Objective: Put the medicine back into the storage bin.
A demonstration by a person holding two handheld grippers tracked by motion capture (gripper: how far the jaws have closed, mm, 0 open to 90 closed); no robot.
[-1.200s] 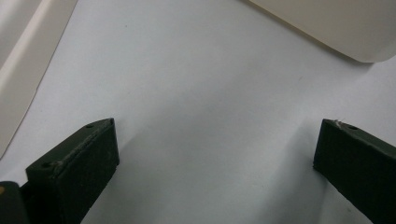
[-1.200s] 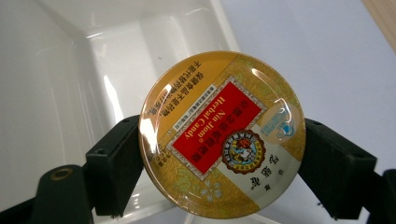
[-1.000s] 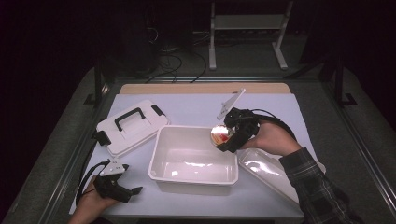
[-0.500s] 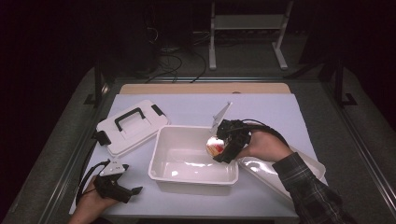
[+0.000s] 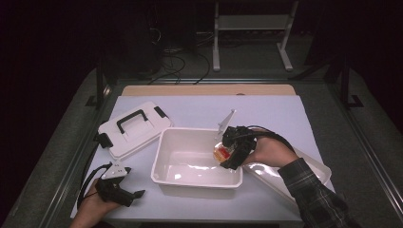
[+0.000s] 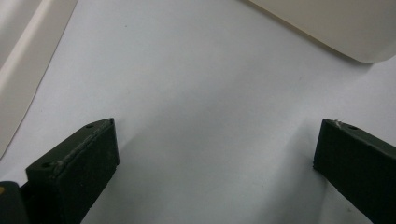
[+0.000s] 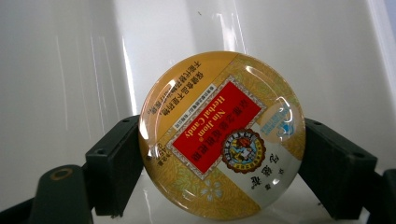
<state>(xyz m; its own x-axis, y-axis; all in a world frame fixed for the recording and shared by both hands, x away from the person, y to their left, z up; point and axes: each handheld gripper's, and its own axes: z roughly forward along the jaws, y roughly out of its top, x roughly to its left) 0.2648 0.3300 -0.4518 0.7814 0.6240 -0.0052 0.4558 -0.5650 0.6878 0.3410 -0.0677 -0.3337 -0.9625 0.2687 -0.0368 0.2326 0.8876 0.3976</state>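
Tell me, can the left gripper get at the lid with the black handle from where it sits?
Probably yes. The left gripper rests on the table with fingers open and empty, and the lid with the black handle lies just beyond it with bare mat between; the white bin stands off to the side.

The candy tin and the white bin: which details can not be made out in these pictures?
- Candy tin: its back and sides, right gripper view; only the printed lid faces the camera. High view: too small to read.
- White bin: floor beneath the tin, hidden by the right gripper.
- Left gripper: body cut off by the bottom edge, left gripper view.
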